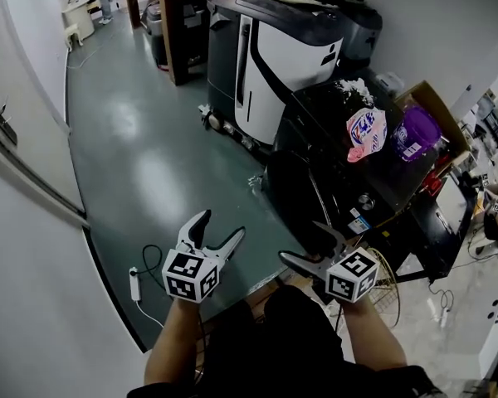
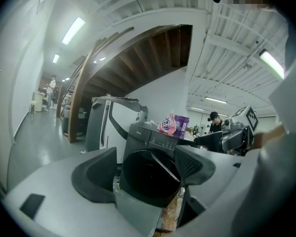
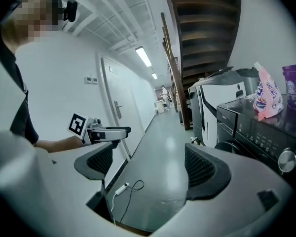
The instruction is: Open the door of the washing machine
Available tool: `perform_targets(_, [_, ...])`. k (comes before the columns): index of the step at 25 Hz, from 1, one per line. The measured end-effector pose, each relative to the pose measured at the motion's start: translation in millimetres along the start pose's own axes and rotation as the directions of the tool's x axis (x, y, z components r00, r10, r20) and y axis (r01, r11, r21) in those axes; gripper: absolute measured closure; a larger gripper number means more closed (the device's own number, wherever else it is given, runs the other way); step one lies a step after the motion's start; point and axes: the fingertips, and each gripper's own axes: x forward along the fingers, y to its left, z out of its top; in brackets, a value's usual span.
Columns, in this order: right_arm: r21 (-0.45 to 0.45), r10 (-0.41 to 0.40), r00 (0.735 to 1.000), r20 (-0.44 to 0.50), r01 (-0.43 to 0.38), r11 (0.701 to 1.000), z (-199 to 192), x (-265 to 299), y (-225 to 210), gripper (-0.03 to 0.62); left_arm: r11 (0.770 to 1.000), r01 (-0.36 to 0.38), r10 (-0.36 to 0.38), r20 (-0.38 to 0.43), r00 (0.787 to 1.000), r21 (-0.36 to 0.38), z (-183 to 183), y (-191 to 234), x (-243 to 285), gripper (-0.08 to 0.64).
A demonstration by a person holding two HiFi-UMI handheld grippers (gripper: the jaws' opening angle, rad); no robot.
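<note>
While the left gripper (image 1: 222, 225) and the right gripper (image 1: 303, 243) are held low in front of the person, each has its jaws apart with nothing between them. The dark washing machine (image 1: 349, 160) stands just ahead of the right gripper. Its round door (image 1: 295, 196) is shut, so I cannot tell what the drum holds. On its top a pink bag (image 1: 365, 131) and a purple tub (image 1: 417, 133) stand side by side; their contents do not show. A white power strip (image 1: 135, 284) lies on the floor.
</note>
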Motion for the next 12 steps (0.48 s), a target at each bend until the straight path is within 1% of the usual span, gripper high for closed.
perform_targets(4, [0.005, 0.010, 1.000, 0.006, -0.010, 1.000, 13.2, 13.2, -13.2, 0.126, 1.000, 0.010, -0.010, -0.018, 1.000, -0.011, 4.2, 6.3, 15.9, 0.178])
perform_targets(7, [0.038, 0.018, 1.000, 0.013, -0.018, 0.999, 15.5, 29.1, -30.0, 0.126, 1.000, 0.016, -0.017, -0.042, 0.999, -0.011, 5.2, 16.3, 32.5, 0.179])
perform_targets(12, [0.070, 0.022, 0.999, 0.025, -0.024, 0.997, 27.6, 62.0, -72.8, 0.126, 1.000, 0.031, -0.031, -0.085, 0.996, -0.001, 19.1, 41.9, 86.0, 0.179])
